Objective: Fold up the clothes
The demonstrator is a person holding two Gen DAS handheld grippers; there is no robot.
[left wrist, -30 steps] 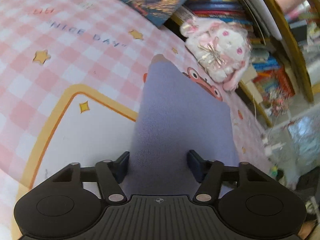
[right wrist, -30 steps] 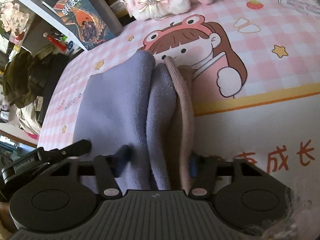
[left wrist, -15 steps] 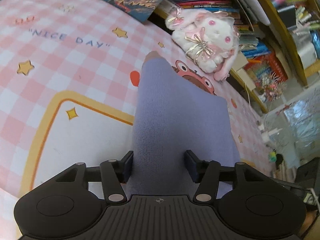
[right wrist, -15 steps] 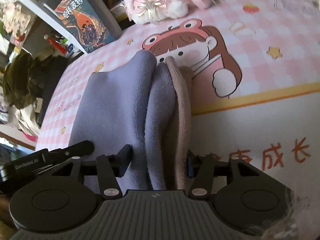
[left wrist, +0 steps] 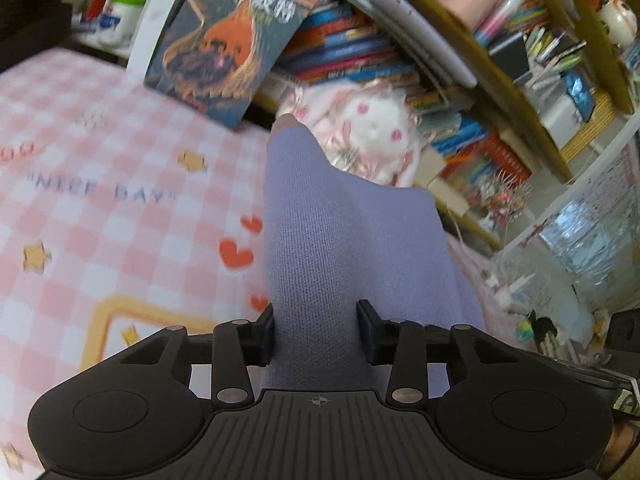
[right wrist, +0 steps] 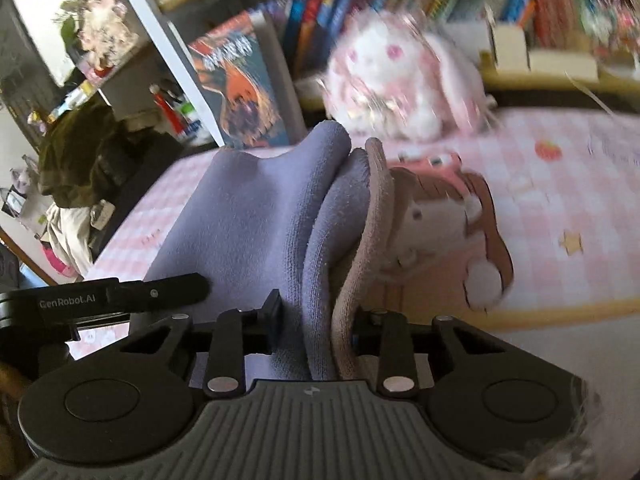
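My left gripper (left wrist: pixel 316 334) is clamped on 1 edge of the purple knit garment (left wrist: pixel 344 240), and my right gripper (right wrist: pixel 316 322) is clamped on a bunch of about 3 layers with a beige-pink lining. The garment hangs between both tongs, lifted above the pink checked blanket (left wrist: pixel 100 208). I judge it is already doubled at least 1 time, but it is not laid down flat. Behind it sit the plush rabbit (right wrist: pixel 404 80) and the bookshelf (left wrist: pixel 500 60).
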